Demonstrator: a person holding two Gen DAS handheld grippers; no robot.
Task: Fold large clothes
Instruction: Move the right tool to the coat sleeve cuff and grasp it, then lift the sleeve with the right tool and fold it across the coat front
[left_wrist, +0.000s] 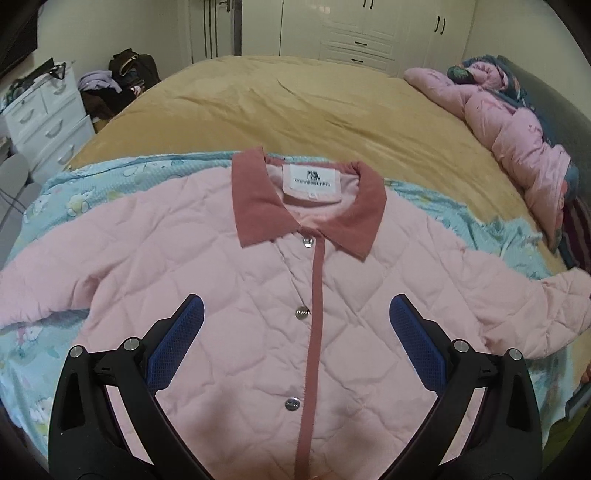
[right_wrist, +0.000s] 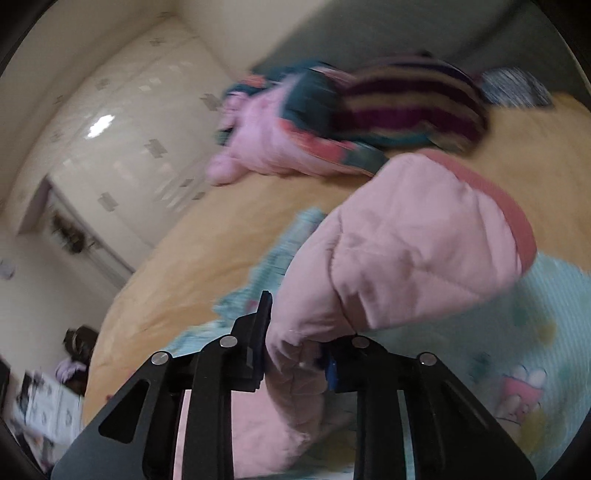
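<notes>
Jacket (left_wrist: 229, 295) lies face up and buttoned on the blue sheet (left_wrist: 74, 184), centre of the left view. Left gripper (left_wrist: 295, 332) hangs wide and empty over its chest. Right gripper (right_wrist: 295, 354) is clamped on the bunched sleeve (right_wrist: 406, 251), mid-frame in the blurred right view. Risks, as I judge them: the puffy quilting could slip free, or the pull could drag the body askew.

Bed (left_wrist: 295, 103) under a mustard-yellow cover. Near end: light-blue cartoon-print sheet (left_wrist: 55, 192), with the pink quilted jacket (left_wrist: 229, 295) spread on it. Far right: pink bedding bundle (left_wrist: 509, 122) and striped fabric (right_wrist: 413, 103).
</notes>
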